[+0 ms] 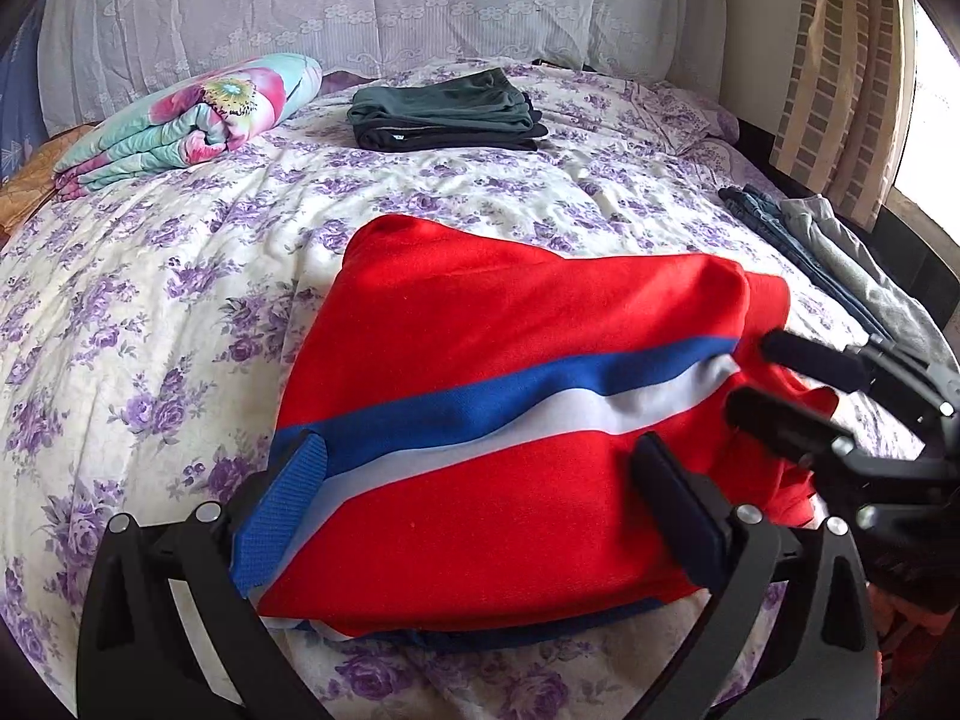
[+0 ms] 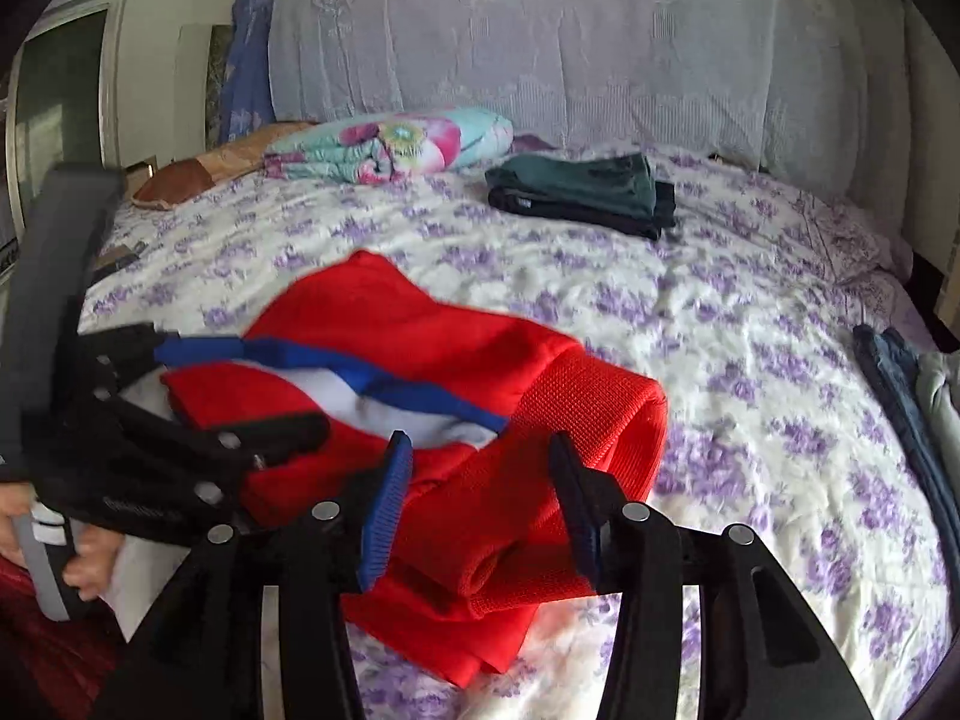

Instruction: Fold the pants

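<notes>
L gripper (image 1: 480,492) wide apart, straddling red pants (image 1: 510,372) near edge | R gripper (image 2: 480,498) apart over pants' right end, contact unclear | pants folded on floral bedsheet (image 1: 150,300)

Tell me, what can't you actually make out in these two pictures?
- Underside layers of the red pants: hidden by the top layer, both views.
- Label on the dark folded stack: too small, left view.
- Clothes at the bed's edge: cut off by the frame, right view.
- Person's hand: mostly hidden behind the left gripper, right view.

Blurred jeans (image 2: 900,396) at frame edge
</notes>
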A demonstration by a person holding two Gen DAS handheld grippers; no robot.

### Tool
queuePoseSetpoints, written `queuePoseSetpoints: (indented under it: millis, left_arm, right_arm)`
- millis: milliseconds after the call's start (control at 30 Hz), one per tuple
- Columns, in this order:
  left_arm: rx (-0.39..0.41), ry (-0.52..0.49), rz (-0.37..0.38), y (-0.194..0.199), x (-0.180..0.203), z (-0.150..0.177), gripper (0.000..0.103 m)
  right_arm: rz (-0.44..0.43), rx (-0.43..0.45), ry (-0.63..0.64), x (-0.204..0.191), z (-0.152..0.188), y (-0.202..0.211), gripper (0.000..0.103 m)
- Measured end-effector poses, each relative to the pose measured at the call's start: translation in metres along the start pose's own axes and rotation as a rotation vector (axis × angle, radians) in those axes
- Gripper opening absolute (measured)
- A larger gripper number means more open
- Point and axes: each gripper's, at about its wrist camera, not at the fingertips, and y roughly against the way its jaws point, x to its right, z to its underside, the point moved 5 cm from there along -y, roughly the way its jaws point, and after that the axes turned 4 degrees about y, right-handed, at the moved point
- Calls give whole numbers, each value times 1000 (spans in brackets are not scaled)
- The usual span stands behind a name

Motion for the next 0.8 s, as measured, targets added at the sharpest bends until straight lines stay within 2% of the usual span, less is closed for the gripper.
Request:
queuePoseSetpoints:
  millis: [33,67,100,133,233,333,433,533,667,733,800]
  left_arm:
    - [3,-12,-5,0,2,1,99]
    - [6,-20,-12,0,2,1,99]
    - [6,-23,-13,0,2,1,99]
    - [4,-23,-8,0,2,1,99]
    - [1,-13,8,2,-1,2,99]
    - [-5,22,32,8,-9,2,99]
    - [1,100,71,19,-24,1,99]
    - [37,166,39,28,-45,-11,99]
    - [64,153,15,32,-51,-46,99]
    - [38,79,31,22,-42,-67,99]
    - [11,1,-22,2,-40,-85,99]
  right_arm:
    - [-2,5,-9,2,5,1,51]
    - [10,-2,-19,6,9,1,64]
    - [20,-13,-41,11,12,1,70]
    - [-2,-11,-72,16,15,0,71]
    - [-71,-16,-157,26,17,1,73]
    - [-75,-6,-164,30,16,9,75]
    - [-67,35,-187,39,9,23,75]
    - [-48,111,-185,41,-5,40,75]
    - [-147,205,-113,13,-26,53,77]
    - [-167,198,-30,-11,-33,47,77]
    - [-166,177,40,-32,-37,38,77]
